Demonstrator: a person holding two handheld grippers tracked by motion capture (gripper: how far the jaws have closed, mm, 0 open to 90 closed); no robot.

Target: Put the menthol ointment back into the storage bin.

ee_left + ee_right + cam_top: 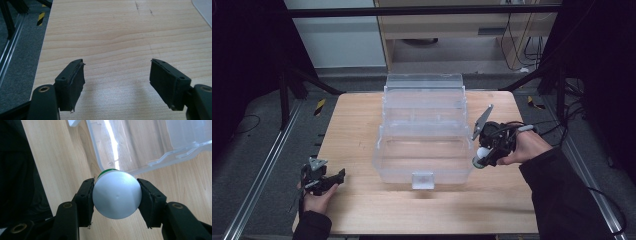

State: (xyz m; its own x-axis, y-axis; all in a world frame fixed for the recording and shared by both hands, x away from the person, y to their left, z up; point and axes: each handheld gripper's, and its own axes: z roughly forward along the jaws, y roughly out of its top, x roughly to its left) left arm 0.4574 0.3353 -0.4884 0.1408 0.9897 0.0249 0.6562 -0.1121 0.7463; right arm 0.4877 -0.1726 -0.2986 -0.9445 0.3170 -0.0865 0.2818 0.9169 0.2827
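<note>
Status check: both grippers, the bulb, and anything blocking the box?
Right gripper shut on white bulb, beside clear box. Left gripper open, over bare table. Box lid open, nothing blocking.

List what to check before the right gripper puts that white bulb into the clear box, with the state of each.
1. Grip: the right gripper has both jaws against the sides of the white bulb: ok.
2. Box open: the clear box has its lid tipped back: ok.
3. Front bin free of items: looks so in the high view: ok.
4. Bulb above the rim: it sits beside the box's right wall; height cannot tell.
5. Left gripper out of the way: open over bare wooden table, away from the box: ok.
6. Bulb's base: green ring glimpsed, the rest hidden: cannot tell.
</note>
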